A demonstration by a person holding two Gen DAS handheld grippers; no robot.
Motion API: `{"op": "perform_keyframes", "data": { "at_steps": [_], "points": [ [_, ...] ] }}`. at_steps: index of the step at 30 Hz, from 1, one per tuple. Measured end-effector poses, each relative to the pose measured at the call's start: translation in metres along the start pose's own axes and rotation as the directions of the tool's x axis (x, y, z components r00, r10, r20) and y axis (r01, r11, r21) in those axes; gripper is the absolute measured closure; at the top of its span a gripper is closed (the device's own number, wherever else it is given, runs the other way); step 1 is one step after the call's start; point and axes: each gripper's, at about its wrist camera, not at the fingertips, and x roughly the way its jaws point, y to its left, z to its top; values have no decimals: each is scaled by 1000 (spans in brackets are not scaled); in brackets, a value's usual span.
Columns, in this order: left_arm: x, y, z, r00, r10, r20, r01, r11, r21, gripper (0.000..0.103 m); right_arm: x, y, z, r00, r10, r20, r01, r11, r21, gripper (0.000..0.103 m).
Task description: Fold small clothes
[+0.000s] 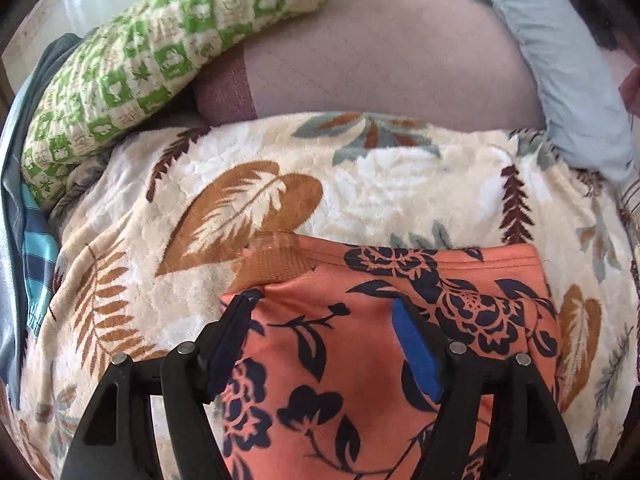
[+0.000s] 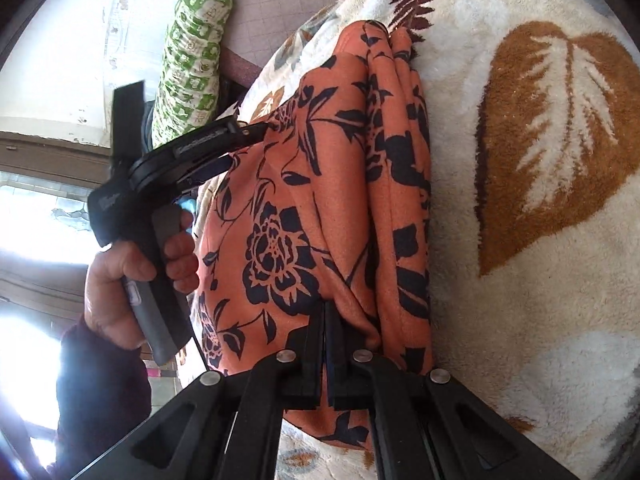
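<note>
Midway through a fold: an orange floral garment (image 1: 384, 320) lies on a leaf-patterned blanket (image 1: 224, 184) spread over a bed, a green checked pillow (image 1: 132, 76) at the far left. The left tool (image 1: 326, 304) hangs over the garment's near edge with its jaws apart and nothing between them; its corner appears laid down. From the right wrist view, a hand (image 2: 132, 280) holds that left tool (image 2: 256, 136) beside the cloth, while the right tool (image 2: 331, 312) is clamped on a bunched fold of the garment (image 2: 320, 184). One side looks doubled over in thick pleats; smoothing and at least one more fold probably remain.
</note>
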Motion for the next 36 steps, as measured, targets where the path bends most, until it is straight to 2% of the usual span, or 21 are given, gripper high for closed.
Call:
{"op": "perform_keyframes", "data": {
  "at_steps": [4,7,9,13,15,19,23,25,27,30,33,36],
  "points": [
    [-37,17,-35,998,-8,55,5,999,52,29,-13,16,4,993,63,101,-57,997,-59,95],
    [-52,17,-69,994,42,98,-55,990,130,29,-10,31,13,983,55,172,-39,994,-98,95],
    [-52,16,-89,993,66,95,-81,984,158,29,-4,33,22,980,48,194,-30,995,-96,95],
    [-49,23,-114,994,66,85,-77,989,125,26,5,37,46,973,38,230,-23,998,-66,95],
    [-49,24,-116,992,79,96,-91,988,123,23,11,40,58,975,10,223,1,999,-50,95],
    [-48,22,-115,992,86,94,-98,986,136,23,14,42,74,964,-103,245,119,992,-52,95],
    [-44,23,-116,992,79,102,-92,987,135,20,24,21,87,953,-185,240,186,982,16,98],
    [-43,24,-116,992,77,103,-90,988,128,19,25,11,91,952,-179,246,177,984,32,103],
    [-42,24,-116,992,76,105,-89,988,126,19,24,4,96,952,-170,254,161,985,55,103],
    [-42,22,-117,991,81,108,-95,986,135,18,23,-1,103,931,-230,284,225,973,50,103],
    [-42,21,-118,990,92,111,-107,984,140,18,25,-1,104,931,-240,275,237,971,46,103],
    [-43,22,-119,990,97,106,-110,985,131,18,19,10,98,918,-284,278,287,957,29,103]
  ]
}}
